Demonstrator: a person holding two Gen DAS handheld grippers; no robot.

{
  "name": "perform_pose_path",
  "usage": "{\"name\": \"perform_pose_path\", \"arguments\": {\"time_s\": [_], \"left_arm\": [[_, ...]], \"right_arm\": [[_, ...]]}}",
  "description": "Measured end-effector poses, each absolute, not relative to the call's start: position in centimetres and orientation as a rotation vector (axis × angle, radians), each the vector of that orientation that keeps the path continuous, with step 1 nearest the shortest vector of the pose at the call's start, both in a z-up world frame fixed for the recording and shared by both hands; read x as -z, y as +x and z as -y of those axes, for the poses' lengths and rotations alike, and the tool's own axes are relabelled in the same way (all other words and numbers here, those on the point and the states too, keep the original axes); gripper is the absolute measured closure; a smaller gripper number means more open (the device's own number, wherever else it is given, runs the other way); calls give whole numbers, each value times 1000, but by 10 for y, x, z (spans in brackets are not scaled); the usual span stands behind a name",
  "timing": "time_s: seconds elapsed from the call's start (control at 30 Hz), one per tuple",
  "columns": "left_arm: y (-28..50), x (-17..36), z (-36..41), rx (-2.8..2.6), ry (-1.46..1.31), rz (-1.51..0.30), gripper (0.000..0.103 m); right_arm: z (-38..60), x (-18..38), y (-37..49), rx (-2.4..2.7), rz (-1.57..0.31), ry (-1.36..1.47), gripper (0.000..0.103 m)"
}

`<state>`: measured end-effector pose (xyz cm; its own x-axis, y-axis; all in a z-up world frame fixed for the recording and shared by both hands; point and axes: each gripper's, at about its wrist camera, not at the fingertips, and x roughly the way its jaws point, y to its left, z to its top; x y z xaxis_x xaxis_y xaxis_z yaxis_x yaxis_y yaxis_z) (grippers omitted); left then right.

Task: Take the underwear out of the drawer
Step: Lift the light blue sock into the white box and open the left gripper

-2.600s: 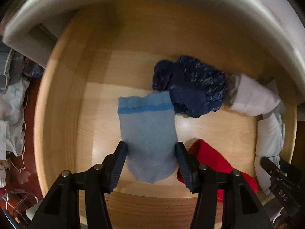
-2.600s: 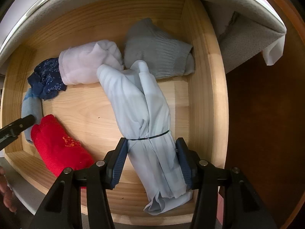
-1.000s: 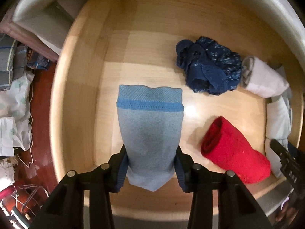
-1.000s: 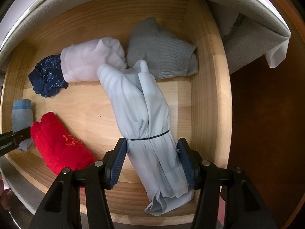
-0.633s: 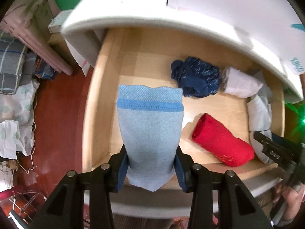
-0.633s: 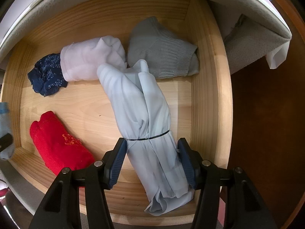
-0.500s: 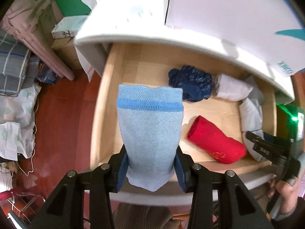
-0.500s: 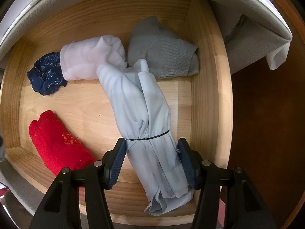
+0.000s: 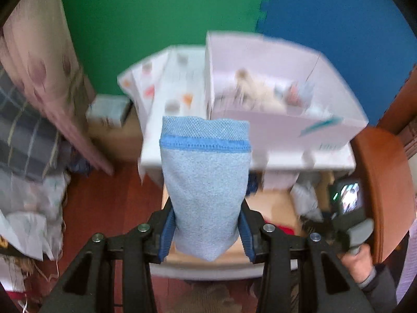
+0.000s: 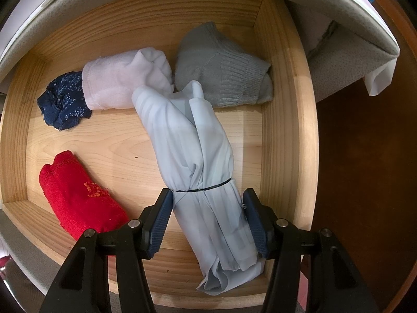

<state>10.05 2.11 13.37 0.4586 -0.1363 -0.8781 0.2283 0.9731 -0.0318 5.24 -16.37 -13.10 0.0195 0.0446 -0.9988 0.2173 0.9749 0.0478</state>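
Note:
My left gripper (image 9: 206, 224) is shut on a folded light blue underwear (image 9: 204, 182) with a darker blue band and holds it high above the open wooden drawer (image 9: 276, 200). My right gripper (image 10: 208, 219) sits in the drawer (image 10: 284, 120), its jaws closed against the sides of a pale blue rolled garment (image 10: 200, 167) tied with a thin black band. That garment lies on the drawer floor. The right gripper also shows at the right of the left wrist view (image 9: 346, 208).
In the drawer lie a red roll (image 10: 78, 195), a dark blue patterned piece (image 10: 63, 101), a pale pink roll (image 10: 122, 83) and a grey knit piece (image 10: 224, 75). A white cabinet top (image 9: 234, 104) holds boxes. Clutter lies on the red floor at left (image 9: 39, 182).
My left gripper has lifted the light blue underwear up and out of the drawer, well above the cabinet. The right gripper has stayed on the pale blue roll.

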Motion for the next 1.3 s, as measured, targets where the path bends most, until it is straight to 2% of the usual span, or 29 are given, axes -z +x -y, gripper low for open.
{"name": "perform_pose_path", "arguments": {"time_s": [0.23, 0.37, 0.67, 1.0, 1.3], "left_arm": [[143, -188, 9, 301, 70, -896, 60], [170, -191, 37, 330, 111, -848, 60], [242, -134, 84, 315, 169, -1016, 60], [264, -92, 90, 228, 169, -1114, 56], [253, -110, 81, 299, 104, -1091, 45]], "right_arm": [[165, 130, 52, 134, -1548, 210, 50], [167, 130, 51, 130, -1546, 211, 50], [167, 130, 51, 124, -1543, 210, 49], [166, 131, 50, 121, -1542, 208, 49], [163, 131, 53, 124, -1550, 199, 48]]}}
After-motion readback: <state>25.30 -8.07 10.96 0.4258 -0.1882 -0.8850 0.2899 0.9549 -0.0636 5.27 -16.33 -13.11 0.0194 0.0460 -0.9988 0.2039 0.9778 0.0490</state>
